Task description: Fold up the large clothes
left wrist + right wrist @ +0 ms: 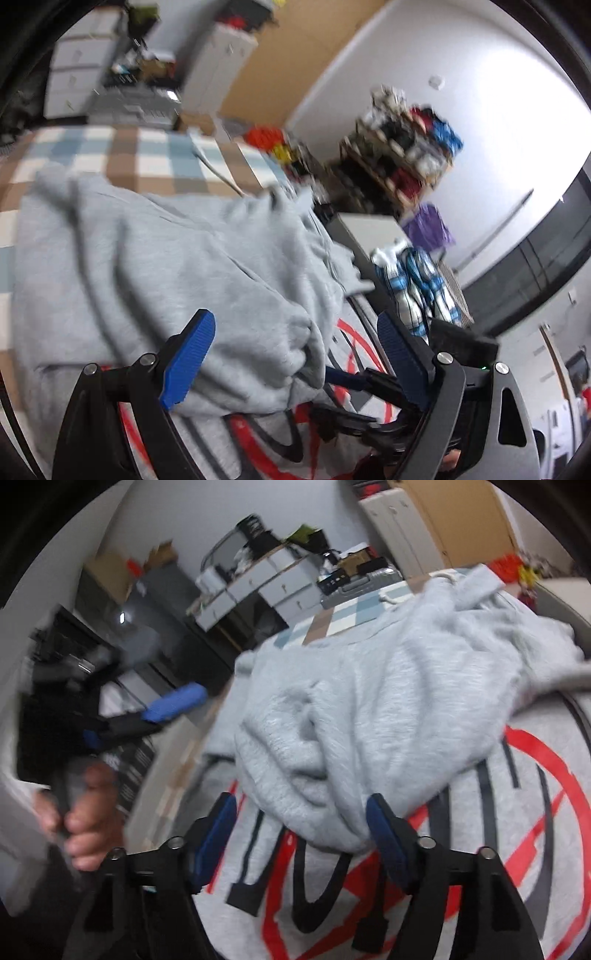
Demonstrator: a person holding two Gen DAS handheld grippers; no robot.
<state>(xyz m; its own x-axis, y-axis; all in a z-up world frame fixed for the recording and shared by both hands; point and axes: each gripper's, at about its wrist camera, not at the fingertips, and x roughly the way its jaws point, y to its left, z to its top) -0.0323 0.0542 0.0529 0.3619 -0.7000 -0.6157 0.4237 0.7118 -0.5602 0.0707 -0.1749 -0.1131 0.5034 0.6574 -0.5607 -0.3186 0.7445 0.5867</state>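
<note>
**Sleeve Folded In, Most of the Folding Still Ahead**

While the grey sweatshirt (388,701) lies spread on the checked table (122,147), one sleeve (303,775) is already laid across its red and black print (535,794), bunched rather than flat. The right gripper (301,834) stands with its jaws apart; the sleeve's end sits between them, touching one pad at most, not pinched. The left gripper (295,358) is wide open too and holds nothing, with cloth lying under it. By my judgement the job is early: the other side, the hood and the final fold remain, and the sleeve wants smoothing.
</note>
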